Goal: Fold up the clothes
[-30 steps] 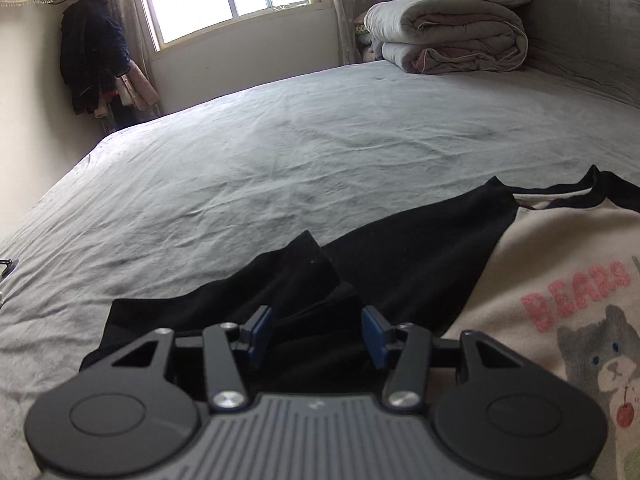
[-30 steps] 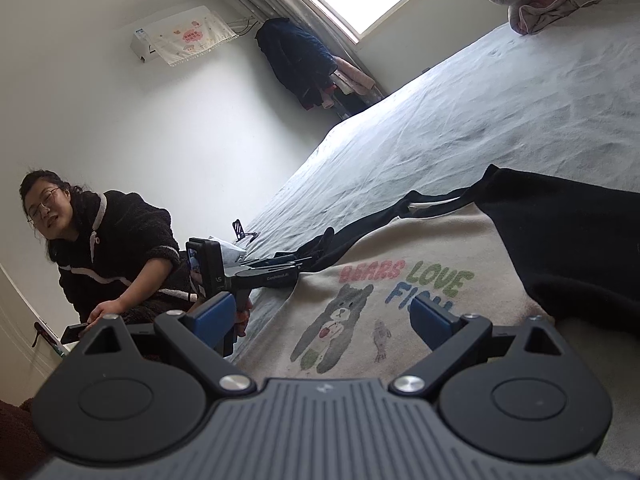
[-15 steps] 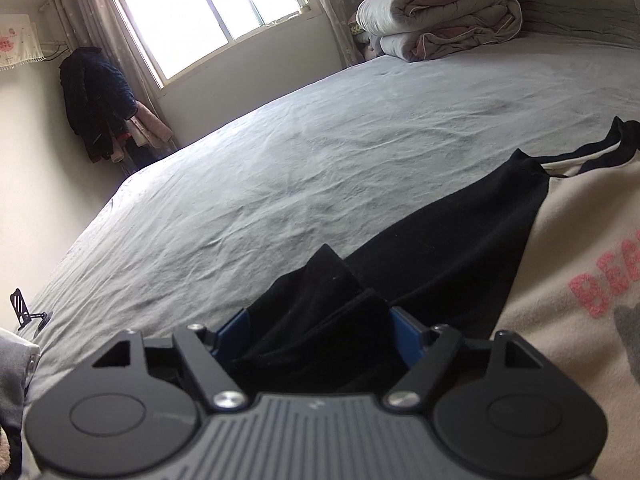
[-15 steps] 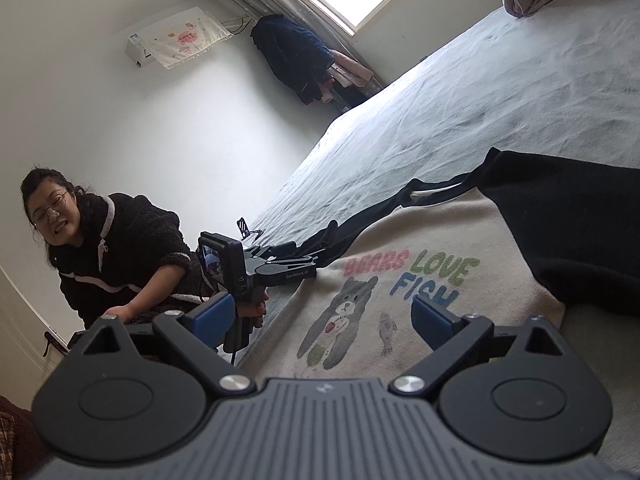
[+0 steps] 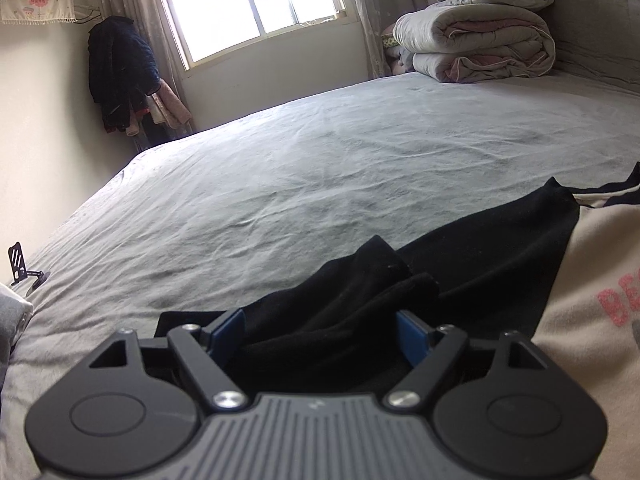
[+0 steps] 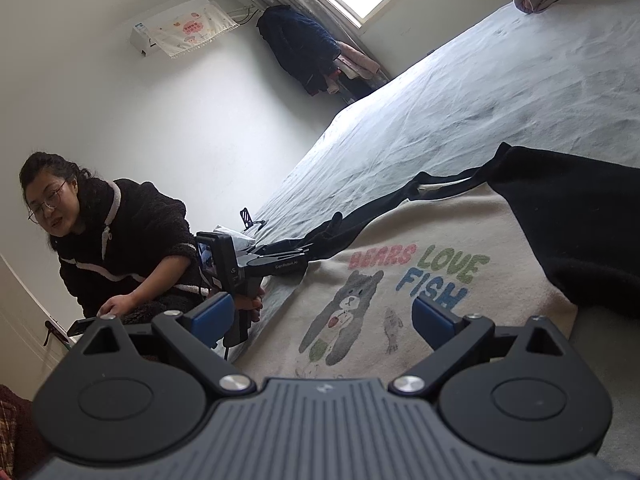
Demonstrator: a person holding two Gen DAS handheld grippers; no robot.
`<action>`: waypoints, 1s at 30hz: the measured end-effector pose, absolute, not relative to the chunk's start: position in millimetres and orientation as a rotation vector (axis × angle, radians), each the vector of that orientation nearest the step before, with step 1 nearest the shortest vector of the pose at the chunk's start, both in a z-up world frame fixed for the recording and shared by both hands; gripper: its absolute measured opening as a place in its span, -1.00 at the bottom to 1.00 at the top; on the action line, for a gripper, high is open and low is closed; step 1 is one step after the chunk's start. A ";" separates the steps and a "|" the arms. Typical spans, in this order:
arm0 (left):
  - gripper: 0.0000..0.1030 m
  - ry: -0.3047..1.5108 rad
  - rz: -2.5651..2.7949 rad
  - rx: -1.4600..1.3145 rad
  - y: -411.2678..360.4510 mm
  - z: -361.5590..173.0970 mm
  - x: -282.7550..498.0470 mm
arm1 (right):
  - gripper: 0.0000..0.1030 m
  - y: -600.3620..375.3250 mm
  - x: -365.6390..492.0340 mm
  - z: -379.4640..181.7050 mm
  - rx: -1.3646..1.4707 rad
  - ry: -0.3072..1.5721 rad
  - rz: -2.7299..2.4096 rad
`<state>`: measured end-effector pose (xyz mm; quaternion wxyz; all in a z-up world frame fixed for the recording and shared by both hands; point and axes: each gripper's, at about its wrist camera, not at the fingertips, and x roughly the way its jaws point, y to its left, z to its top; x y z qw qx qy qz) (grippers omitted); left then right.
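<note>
A cream sweatshirt (image 6: 400,280) printed with a bear and "BEARS LOVE FISH" lies flat on the grey bed (image 5: 320,160). Its sleeves are black. One black sleeve (image 5: 360,300) is bunched up between the wide-spread jaws of my left gripper (image 5: 320,330), and the blue pads (image 5: 228,330) stand at either side of the cloth. In the right wrist view the left gripper (image 6: 288,254) sits low at the garment's far side. My right gripper (image 6: 324,316) hovers open over the hem, nothing between its fingers. The other black sleeve (image 6: 580,220) lies to its right.
Folded quilts and a pillow (image 5: 480,44) are stacked at the head of the bed. Dark clothes (image 5: 116,76) hang in the corner by the window. A small black stand (image 5: 20,264) sits at the bed's left edge. The person (image 6: 112,240) crouches beside the bed.
The left gripper's jaws have spread wide and it has pushed in so the bunched black sleeve now sits between them. The right gripper has stayed put.
</note>
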<state>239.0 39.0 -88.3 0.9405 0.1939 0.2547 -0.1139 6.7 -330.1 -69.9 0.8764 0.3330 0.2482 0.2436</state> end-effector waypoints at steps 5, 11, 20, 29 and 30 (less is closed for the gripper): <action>0.59 0.506 -0.229 0.452 29.0 -89.6 240.8 | 0.90 -329.9 7.5 -71.4 0.696 0.526 0.505; 0.59 0.517 -0.276 0.469 24.6 -90.1 244.0 | 0.90 -330.4 8.8 -73.7 0.700 0.535 0.500; 0.58 0.487 -0.203 0.511 23.6 -93.8 248.9 | 0.91 -333.8 12.0 -78.0 0.715 0.546 0.492; 0.58 0.534 -0.340 0.520 14.3 -91.0 248.3 | 0.91 -334.1 16.4 -82.1 0.735 0.560 0.488; 0.58 0.534 -0.339 0.520 13.3 -92.3 249.7 | 0.91 -333.8 16.3 -82.1 0.731 0.561 0.487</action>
